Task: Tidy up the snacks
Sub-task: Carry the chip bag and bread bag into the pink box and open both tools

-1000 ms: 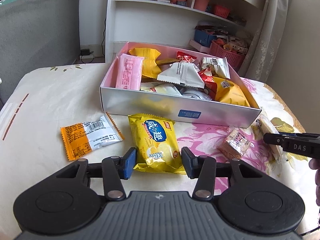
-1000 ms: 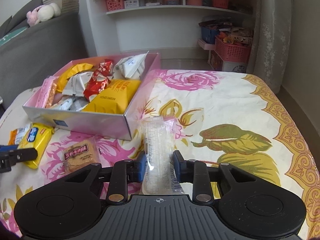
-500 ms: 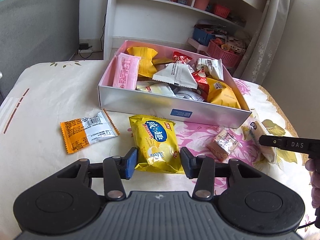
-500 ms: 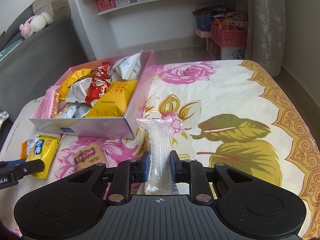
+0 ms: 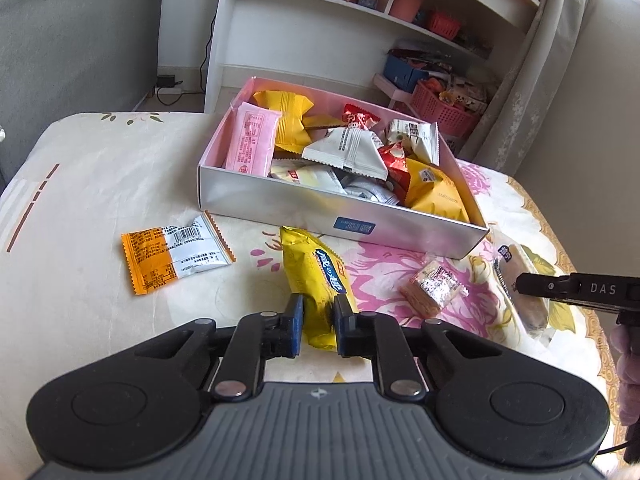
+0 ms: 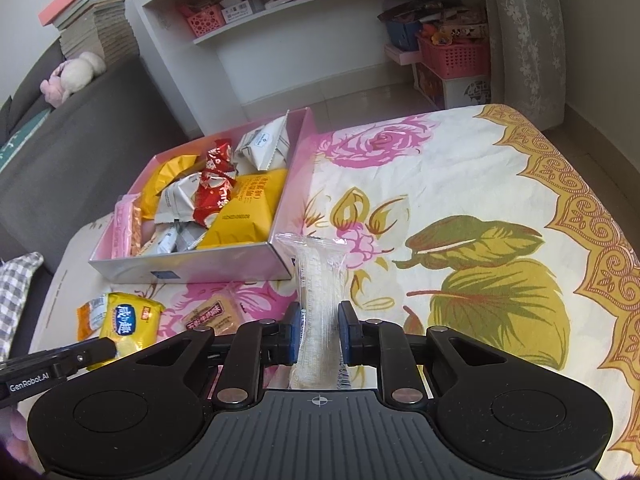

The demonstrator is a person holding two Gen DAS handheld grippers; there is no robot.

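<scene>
Gathering loose snacks, both hands loaded; judged next: carry each over the silver cardboard box with pink lining (image 5: 280, 204) and release. Left gripper (image 5: 318, 322), jaws just closed, clamps the near end of the crinkled yellow foil snack packet (image 5: 316, 276), long axis pointing away toward the box. Right gripper (image 6: 319, 332) is clamped on the clear plastic-wrapped pale bar (image 6: 320, 284), long axis pointing away, far end beside the box's corner.

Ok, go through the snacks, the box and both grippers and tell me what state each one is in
left gripper: just closed on the yellow packet
right gripper: shut on the clear packet
box: open, filled with snacks
orange packet: lying flat, loose
brown biscuit: loose on the cloth
</scene>
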